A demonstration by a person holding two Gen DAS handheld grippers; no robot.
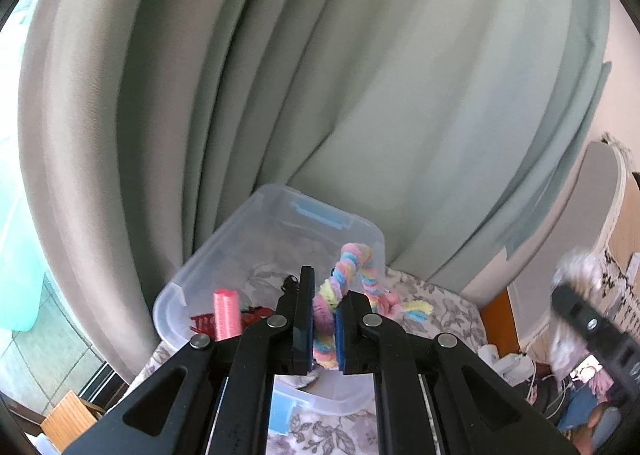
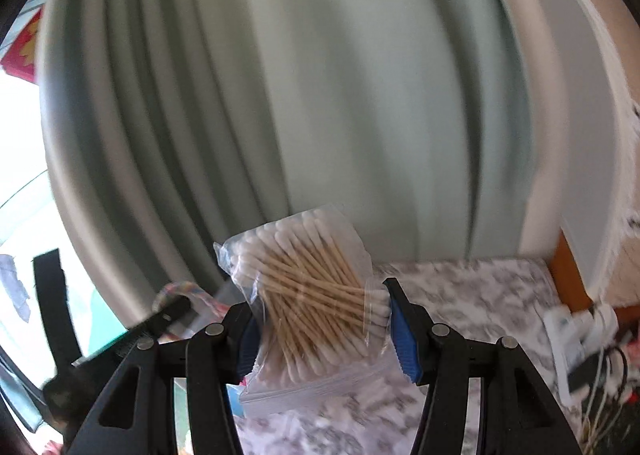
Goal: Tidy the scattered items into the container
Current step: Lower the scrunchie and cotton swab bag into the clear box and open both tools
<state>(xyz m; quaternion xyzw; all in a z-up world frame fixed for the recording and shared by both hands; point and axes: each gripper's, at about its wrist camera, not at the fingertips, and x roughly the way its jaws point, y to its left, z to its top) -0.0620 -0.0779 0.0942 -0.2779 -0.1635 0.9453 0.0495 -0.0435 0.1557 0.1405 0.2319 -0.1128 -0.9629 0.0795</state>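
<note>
Your left gripper (image 1: 324,329) is clamped tight, its blue pads (image 1: 303,325) nearly meeting on the pastel chenille band (image 1: 352,271) pinched between them, and it points gently downward. Your right gripper (image 2: 322,329) stands about half spread, both pads pressing the sides of the clear bag of cotton swabs (image 2: 312,295), which it carries clear of the surface. Each wrist view also catches the other gripper at its edge, blurred

container (image 1: 224,251) on the bedspread (image 1: 440,307) (curtain (image 1: 320,75) apparently behind).
</note>
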